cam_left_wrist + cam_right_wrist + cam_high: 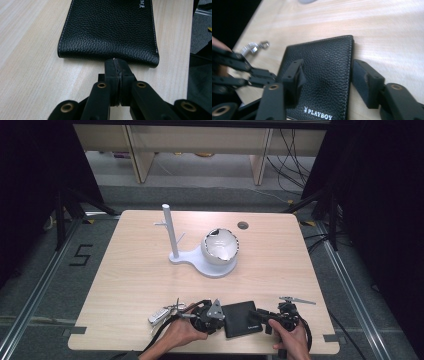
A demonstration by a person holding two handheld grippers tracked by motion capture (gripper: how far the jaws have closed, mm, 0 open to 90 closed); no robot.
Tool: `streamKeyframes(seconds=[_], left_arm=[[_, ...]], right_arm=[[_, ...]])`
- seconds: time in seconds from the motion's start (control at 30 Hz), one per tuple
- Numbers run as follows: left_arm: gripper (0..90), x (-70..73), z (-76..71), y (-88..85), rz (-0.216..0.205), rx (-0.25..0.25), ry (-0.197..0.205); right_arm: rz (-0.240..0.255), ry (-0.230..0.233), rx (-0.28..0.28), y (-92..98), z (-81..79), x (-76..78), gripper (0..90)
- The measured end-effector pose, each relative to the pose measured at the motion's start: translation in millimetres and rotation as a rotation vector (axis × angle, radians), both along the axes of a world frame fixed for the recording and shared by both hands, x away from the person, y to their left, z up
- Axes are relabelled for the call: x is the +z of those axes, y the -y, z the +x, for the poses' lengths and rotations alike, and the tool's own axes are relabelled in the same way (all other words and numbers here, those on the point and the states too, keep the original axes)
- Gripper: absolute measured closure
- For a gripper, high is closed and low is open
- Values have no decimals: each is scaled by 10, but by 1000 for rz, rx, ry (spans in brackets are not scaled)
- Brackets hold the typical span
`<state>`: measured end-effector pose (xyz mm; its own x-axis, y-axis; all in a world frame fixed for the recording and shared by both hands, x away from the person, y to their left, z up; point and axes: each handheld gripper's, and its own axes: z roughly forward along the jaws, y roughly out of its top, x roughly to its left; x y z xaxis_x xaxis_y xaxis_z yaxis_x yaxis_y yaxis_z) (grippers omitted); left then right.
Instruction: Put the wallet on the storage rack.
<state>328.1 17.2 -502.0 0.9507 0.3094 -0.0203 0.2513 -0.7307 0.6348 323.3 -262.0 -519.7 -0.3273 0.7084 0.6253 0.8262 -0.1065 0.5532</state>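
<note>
Two tongs: both worked at the near edge of the worktop [130, 270], left tongs [222, 315] and right tongs [256, 316] facing each other across a black wallet [242, 318].
Wallet place: it lay flat on the worktop, close to the near edge, right of the middle, between the two hands.
Wallet long axis: seen from the high view, it was nearly square, its slightly longer side running from the near edge toward the far one, a little skewed.
Wallet facing: the printed logo face was up; in the right gripper view the stitched edge [349, 75] ran away from the camera.
Left tongs state: fully shut, pads pressed together with nothing between them, tips [117, 66] just at the wallet's [110, 27] near, rounded edge; I could not tell whether they touched it.
Right tongs state: about half open; one jaw lay over the wallet's [324, 75] top face, the other stood just beyond its stitched edge, neither pad pressing it.
Left neighbour: a bunch of keys [162, 313] lay just beside the left hand [182, 332].
Right neighbour: the right hand [291, 340] sat near the worktop's right corner.
Open room: bare wood spread wide between the wallet and the white stand [210, 266] with its bowl [220, 246], well apart toward the far side.
Far edge: a round hole [243, 225] sat near it.
</note>
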Motion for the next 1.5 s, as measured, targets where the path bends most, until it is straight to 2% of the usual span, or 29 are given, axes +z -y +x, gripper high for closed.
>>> streamKeyframes(seconds=[0.17,0.3,0.33,0.37,0.43,0.53,0.63,0.67,0.7,0.73,0.77,0.83,0.87,0.9,0.93,0.97,1.0,1.07,1.1,1.13,1.17,1.2,1.23,1.27,1.33,1.37,1.4,1.47,1.5], left_arm=[[877,3,-1,-3,5,-4,1],[873,2,-2,-1,5,-5,2],[872,2,-3,3,5,-5,2],[871,7,-4,2,12,-8,7],[870,10,0,-4,21,-14,12],[862,11,4,-5,24,-17,13],[841,12,-6,-5,19,-10,13],[823,11,-17,-9,-7,16,12],[817,11,-17,-9,-7,16,12],[801,39,-16,-39,-16,20,13],[773,71,-5,-73,10,5,22],[751,98,-6,-102,5,10,28],[723,135,0,-141,21,1,37],[696,151,-14,-165,-5,18,29],[674,194,-11,-220,17,8,38],[631,204,-33,-238,-2,32,34],[576,255,-48,-321,20,27,51],[551,269,-80,-369,5,45,46],[522,299,-109,-442,25,43,50],[479,309,-121,-476,26,44,52],[453,319,-140,-508,23,56,55],[440,333,-158,-552,22,64,53],[424,330,-188,-579,-9,93,42],[408,337,-205,-626,-17,103,40],[380,354,-230,-702,-13,121,44],[368,355,-242,-736,-20,127,42],[361,360,-249,-766,-16,128,45],[349,362,-282,-840,-26,151,40],[347,364,-284,-865,-29,144,45]], right_arm=[[12,9,-12,34,0,-16,573],[65,-7,-2,33,-3,-24,670],[83,4,18,-22,-14,-4,677],[60,20,26,-40,-22,36,685],[60,28,36,-42,-24,62,702],[93,54,42,-50,-44,116,743],[119,39,46,-63,-57,144,759],[136,40,56,-82,-69,176,776],[125,73,68,-76,-57,167,783],[143,48,65,-95,-76,200,791],[148,65,69,-105,-75,212,797],[164,66,75,-117,-82,230,800],[169,71,81,-131,-85,253,802],[144,119,97,-123,-64,242,803],[146,124,95,-132,-64,256,804],[155,98,84,-149,-84,293,805],[141,152,109,-145,-70,302,806],[144,149,109,-150,-76,320,805],[142,167,113,-153,-72,340,806],[158,148,108,-163,-85,386,805],[158,141,103,-163,-85,405,805],[152,175,115,-151,-61,398,805],[166,145,103,-164,-69,431,805],[141,182,110,-150,-36,421,805],[148,197,113,-152,-10,454,805],[148,182,107,-160,-6,488,805],[134,211,114,-146,23,494,805],[153,189,106,-144,39,545,805],[135,222,106,-130,73,549,805]])
